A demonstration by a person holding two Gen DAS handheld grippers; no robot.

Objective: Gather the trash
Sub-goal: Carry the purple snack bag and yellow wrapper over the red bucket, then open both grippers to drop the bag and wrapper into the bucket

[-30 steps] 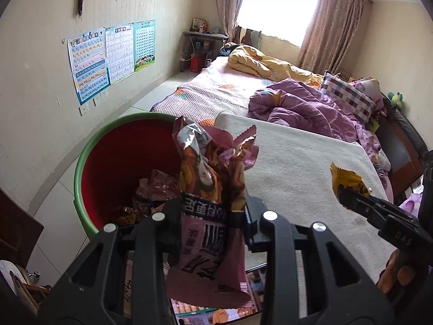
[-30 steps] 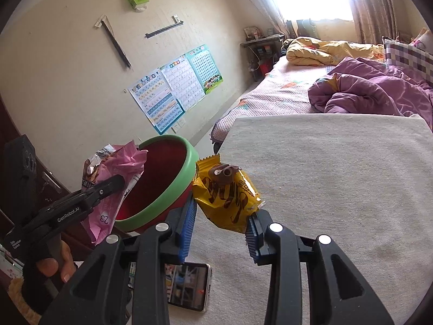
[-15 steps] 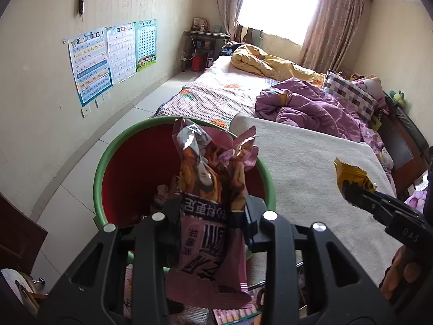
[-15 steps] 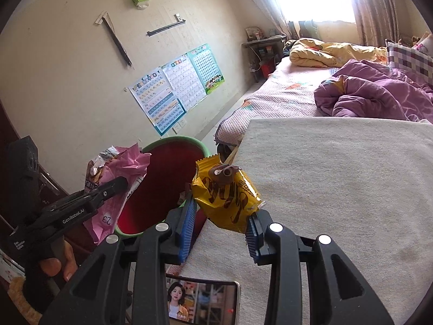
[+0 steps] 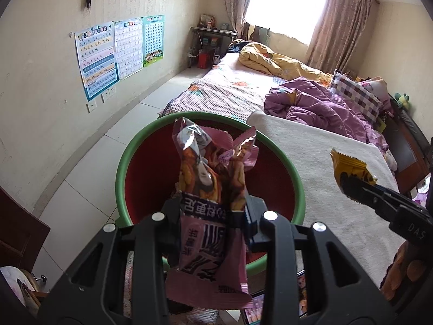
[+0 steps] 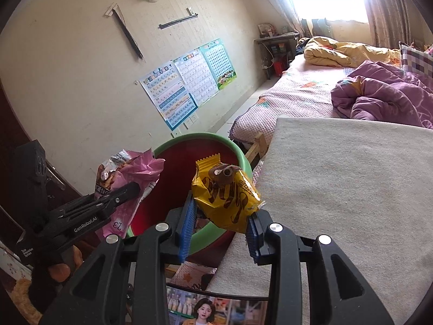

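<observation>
Your left gripper (image 5: pixel 212 216) is clamped on a pink snack wrapper (image 5: pixel 211 189), which stands upright between the pads and hangs in front of the mouth of the green-rimmed red bin (image 5: pixel 140 146). Your right gripper (image 6: pixel 220 226) is closed on a yellow snack wrapper (image 6: pixel 226 200), held at the bin's near rim, beside the edge of the beige-covered tabletop (image 6: pixel 351 189). From the right wrist view the pink wrapper sits left of the bin opening, the yellow one to its right. A phone (image 6: pixel 216 308) with a lit screen lies below the right gripper
</observation>
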